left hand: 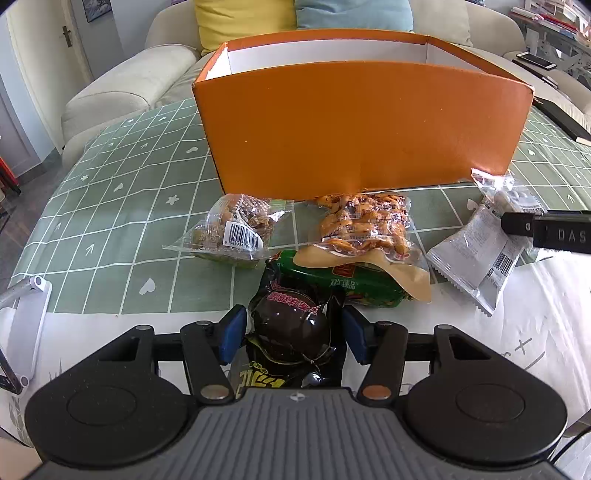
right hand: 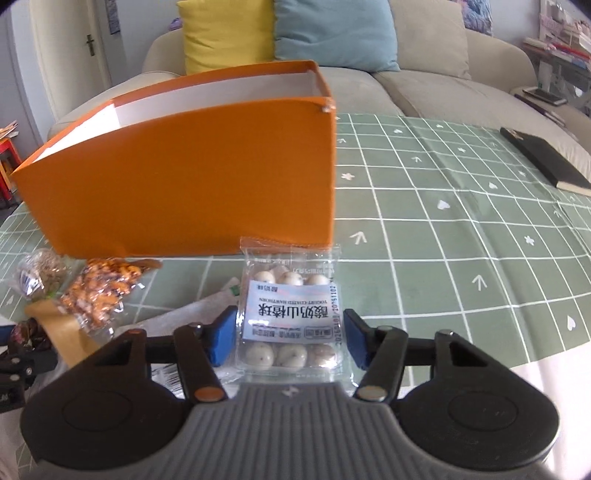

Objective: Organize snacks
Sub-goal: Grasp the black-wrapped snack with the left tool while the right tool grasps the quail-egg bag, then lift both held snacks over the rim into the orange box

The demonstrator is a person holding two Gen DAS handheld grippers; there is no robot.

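Note:
An open orange box (left hand: pixel 362 129) stands on the green checked tablecloth; it also shows in the right wrist view (right hand: pixel 192 177). In front of it lie several snack packs. My left gripper (left hand: pixel 293 332) is shut on a dark round snack pack (left hand: pixel 291 328). A green pack (left hand: pixel 354 288), an orange-filled clear pack (left hand: pixel 365 225) and a barcode pack (left hand: pixel 236 229) lie just beyond it. My right gripper (right hand: pixel 290 336) straddles a clear pack of white yogurt hawthorn balls (right hand: pixel 290 314), blue pads close to its sides with a small gap. The right gripper's tip also shows in the left wrist view (left hand: pixel 517 221).
A grey foil pack (left hand: pixel 480 254) lies right of the pile. A black book (right hand: pixel 546 162) lies at the table's far right. A sofa with yellow (right hand: pixel 225 33) and blue (right hand: pixel 332 33) cushions stands behind the table. A white stand (left hand: pixel 26 325) is at the left edge.

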